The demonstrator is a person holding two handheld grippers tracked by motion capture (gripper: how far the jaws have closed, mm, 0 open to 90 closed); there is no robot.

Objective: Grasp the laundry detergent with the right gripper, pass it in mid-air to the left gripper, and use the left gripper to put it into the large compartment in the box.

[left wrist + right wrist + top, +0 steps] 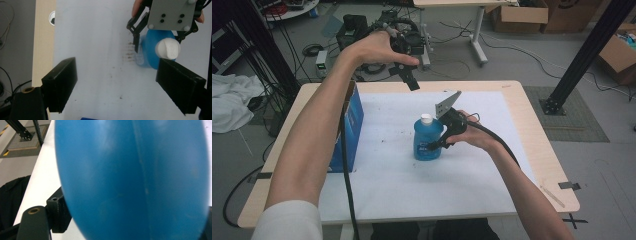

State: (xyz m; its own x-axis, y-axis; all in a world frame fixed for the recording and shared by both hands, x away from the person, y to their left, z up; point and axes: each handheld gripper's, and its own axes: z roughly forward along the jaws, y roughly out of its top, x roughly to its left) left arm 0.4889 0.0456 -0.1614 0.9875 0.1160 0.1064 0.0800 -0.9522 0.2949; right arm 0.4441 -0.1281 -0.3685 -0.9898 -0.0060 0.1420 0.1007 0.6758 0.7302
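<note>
Blue plastic sat between the jaws of my right gripper (435, 145), which bracketed the belly of the bottle (427, 141) from its right side; up that close I could not tell whether the pads truly pressed on it or only stood against it. I judged I had come in low on the body so the bottle would stay steady and upright while the cap (426, 118) was left free on top. The bottle stood on the white sheet (462, 170) near the middle of the table (542, 150), and the blue liquid inside seemed to fill it nearly to the neck. The white cap was on.

My left gripper (411, 79) hung high above the far edge of the sheet, its jaws spread wide with nothing between them, pointing down. Looking along those jaws I saw the bottle (152, 50) and its cap (168, 48) below, off toward one jaw, so I took it that this hand was waiting to come down on the cap.

A blue box (353, 125) stood at the left edge of the sheet, well apart from the bottle; what it held I could not see
</note>
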